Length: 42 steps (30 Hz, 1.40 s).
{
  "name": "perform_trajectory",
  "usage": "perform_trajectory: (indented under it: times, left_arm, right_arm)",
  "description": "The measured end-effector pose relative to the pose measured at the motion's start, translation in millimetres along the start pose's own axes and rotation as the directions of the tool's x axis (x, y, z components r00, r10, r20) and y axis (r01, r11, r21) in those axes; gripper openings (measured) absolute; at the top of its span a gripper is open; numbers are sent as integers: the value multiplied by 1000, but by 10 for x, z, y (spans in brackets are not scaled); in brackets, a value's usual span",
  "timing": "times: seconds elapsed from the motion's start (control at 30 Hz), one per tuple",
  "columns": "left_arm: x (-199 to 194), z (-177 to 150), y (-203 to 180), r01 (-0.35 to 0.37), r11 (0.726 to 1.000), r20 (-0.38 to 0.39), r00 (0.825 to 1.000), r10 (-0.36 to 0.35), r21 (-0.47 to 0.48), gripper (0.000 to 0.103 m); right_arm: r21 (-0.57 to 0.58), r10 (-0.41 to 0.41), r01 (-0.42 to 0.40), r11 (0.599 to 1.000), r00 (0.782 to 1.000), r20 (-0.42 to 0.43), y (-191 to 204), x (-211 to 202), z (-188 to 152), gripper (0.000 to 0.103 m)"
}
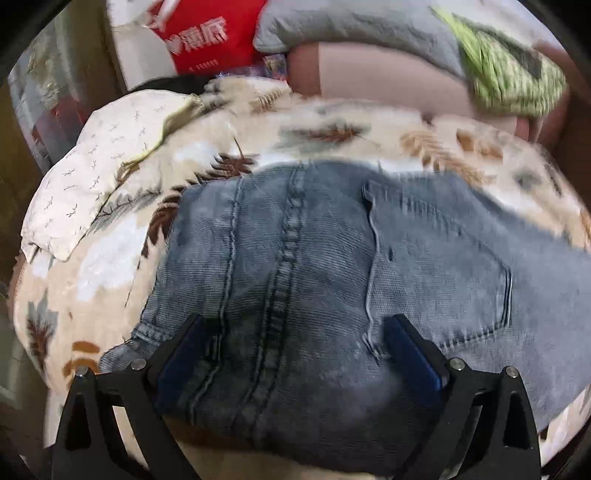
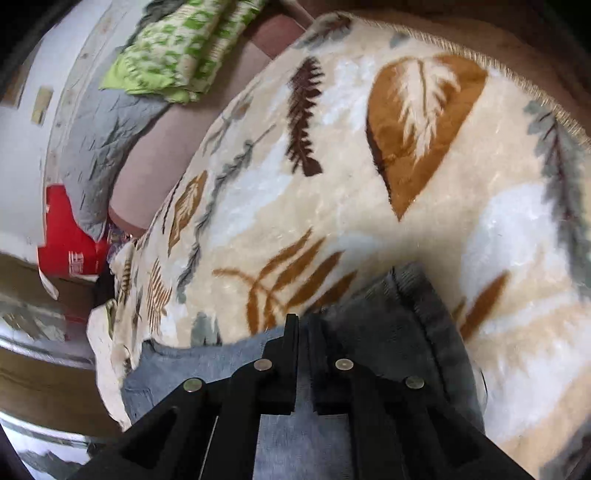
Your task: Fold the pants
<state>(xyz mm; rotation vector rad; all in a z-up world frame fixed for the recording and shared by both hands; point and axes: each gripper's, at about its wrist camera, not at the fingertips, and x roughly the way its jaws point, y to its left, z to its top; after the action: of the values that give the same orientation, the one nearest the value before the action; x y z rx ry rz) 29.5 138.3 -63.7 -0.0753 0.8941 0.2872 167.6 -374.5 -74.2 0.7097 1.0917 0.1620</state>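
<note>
Blue jeans lie spread on a cream blanket with a leaf print, back pocket and centre seam facing up. My left gripper stands wide open just over the seat of the jeans. Its blue pads are on either side of the seam and press on nothing. In the right wrist view the jeans reach just to my right gripper, with a darker fold bunched on its right. The jaws there are closed, with a thin strip of denim edge between them.
A white pillow lies at the blanket's left. Behind are a grey quilt, a green patterned cloth, a red bag and a pink sheet. The blanket's fringed edge runs along the top right.
</note>
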Motion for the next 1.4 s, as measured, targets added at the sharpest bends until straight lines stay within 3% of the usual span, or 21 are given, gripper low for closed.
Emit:
perform_trajectory:
  times: [0.07, 0.2, 0.27, 0.33, 0.37, 0.43, 0.5, 0.6, 0.67, 0.73, 0.8, 0.83, 0.93, 0.97, 1.03, 1.13, 1.2, 1.33, 1.4]
  left_arm:
    - [-53, 38, 46, 11, 999, -1, 1000, -12, -33, 98]
    - [-274, 50, 109, 28, 998, 91, 996, -23, -55, 98]
    - [-313, 46, 108, 22, 998, 114, 993, -16, -51, 98]
    - [-126, 86, 96, -13, 999, 43, 999, 15, -29, 98]
    - [45, 69, 98, -17, 999, -36, 999, 16, -28, 100]
    - [34, 76, 164, 6, 996, -17, 1000, -8, -85, 101]
    - [-101, 104, 189, 12, 996, 18, 1000, -11, -85, 100]
    - [-391, 89, 264, -23, 995, 158, 987, 38, -99, 100]
    - [-332, 81, 280, -50, 994, 132, 989, 62, -97, 101]
    - [3, 52, 272, -63, 996, -43, 997, 60, -69, 101]
    - [-31, 73, 357, -33, 987, -21, 999, 30, -154, 102]
    - [-67, 89, 363, -25, 988, -18, 1000, 22, -150, 102]
    - [-368, 94, 379, -60, 987, 135, 988, 80, -147, 102]
    - [-460, 109, 377, -58, 987, 186, 979, 85, -150, 102]
    - [-483, 101, 351, -54, 988, 198, 977, 82, -146, 102]
    - [-324, 94, 217, -59, 994, 127, 989, 70, -88, 102]
    - [-329, 40, 196, -66, 995, 111, 991, 74, -79, 102]
    - [-275, 42, 279, -59, 993, 116, 991, 72, -107, 102]
    - [-233, 46, 296, -51, 992, 103, 993, 63, -113, 102]
  right_arm:
    - [-42, -24, 24, 999, 1000, 3, 91, -210, -174, 8]
    - [-75, -6, 5, 997, 1000, -14, 184, -528, -534, 10]
    - [-93, 8, -11, 996, 999, -34, 208, -606, -728, 27]
    - [-109, -47, 42, 993, 998, -48, 122, -538, -821, 84]
    - [-120, -129, 123, 985, 991, -43, 49, -426, -809, 87]
    - [-92, -141, 138, 986, 990, -22, -16, -312, -752, 88]
    - [-28, -150, 150, 988, 989, -4, 66, -389, -705, 88]
    - [-83, -123, 126, 988, 991, 46, 326, -572, -734, 88]
    - [-159, -101, 113, 981, 992, 80, 510, -643, -798, 88]
    - [-185, -129, 139, 973, 989, 67, 501, -507, -824, 89]
    - [-148, -222, 218, 965, 975, -13, 310, -203, -738, 89]
    - [-118, -228, 223, 968, 973, -30, 241, -117, -722, 88]
    - [-170, -197, 202, 965, 979, 47, 574, -292, -696, 88]
    - [-214, -193, 205, 955, 978, 76, 763, -341, -701, 88]
    - [-329, -171, 192, 925, 981, 94, 1138, -343, -742, 88]
    - [-491, -69, 69, 868, 997, 19, 1797, -53, -845, 86]
    - [-577, -36, -2, 817, 998, -55, 2184, 308, -907, 78]
    - [-682, -80, -65, 728, 980, -179, 2789, 1094, -972, 62]
    - [-687, -98, -68, 723, 975, -199, 2919, 1344, -948, 62]
